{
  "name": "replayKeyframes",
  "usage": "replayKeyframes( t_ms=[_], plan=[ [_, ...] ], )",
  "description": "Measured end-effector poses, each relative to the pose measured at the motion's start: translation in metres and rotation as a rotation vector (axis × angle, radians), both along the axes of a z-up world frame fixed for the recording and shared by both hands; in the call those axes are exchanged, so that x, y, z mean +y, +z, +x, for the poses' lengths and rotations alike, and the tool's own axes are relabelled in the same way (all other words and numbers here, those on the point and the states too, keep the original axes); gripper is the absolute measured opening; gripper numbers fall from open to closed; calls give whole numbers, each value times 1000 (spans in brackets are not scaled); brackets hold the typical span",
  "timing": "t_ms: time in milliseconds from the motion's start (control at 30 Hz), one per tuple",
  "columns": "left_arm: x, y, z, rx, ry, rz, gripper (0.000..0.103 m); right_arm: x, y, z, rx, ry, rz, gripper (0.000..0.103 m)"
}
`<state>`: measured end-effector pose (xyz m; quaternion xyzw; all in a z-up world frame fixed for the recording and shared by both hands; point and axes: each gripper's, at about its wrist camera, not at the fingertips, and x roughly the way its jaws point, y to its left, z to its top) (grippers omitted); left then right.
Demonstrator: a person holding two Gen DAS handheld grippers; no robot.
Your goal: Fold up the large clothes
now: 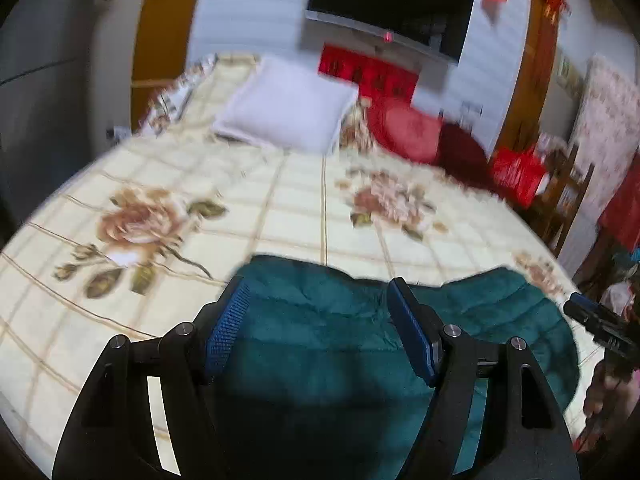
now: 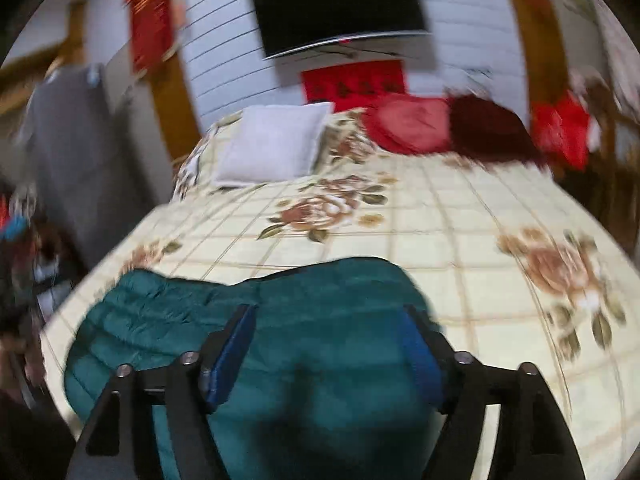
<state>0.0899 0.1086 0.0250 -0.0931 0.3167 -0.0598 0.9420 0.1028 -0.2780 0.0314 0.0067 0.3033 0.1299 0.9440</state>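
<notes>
A teal quilted jacket lies bunched flat on the near part of a bed with a cream floral cover. My left gripper hovers over the jacket's left half, its blue pads standing wide apart with only fabric below them. My right gripper is over the jacket's right half, open as well, nothing pinched between its fingers. In the left wrist view, the right gripper's black body shows at the right edge, past the jacket's rim. Both views are blurred.
A white pillow and red cushions lie at the bed's far end, under a wall television. A wooden chair stands to the bed's right and a grey cabinet to its left.
</notes>
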Motion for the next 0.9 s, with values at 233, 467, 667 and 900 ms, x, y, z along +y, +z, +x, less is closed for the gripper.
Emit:
replayKeyframes(
  t_ms=[233, 467, 667, 900],
  plan=[
    [-3, -70, 27, 212, 124, 70, 77, 5, -58, 37, 210, 1, -59, 82],
    [-12, -76, 26, 213, 155, 124, 82, 11, -66, 34, 233, 12, -67, 97],
    [-9, -77, 29, 212, 153, 105, 82, 20, -64, 33, 251, -6, -85, 103],
    [-8, -77, 29, 212, 151, 96, 83, 21, -64, 31, 239, -9, -93, 103]
  ],
)
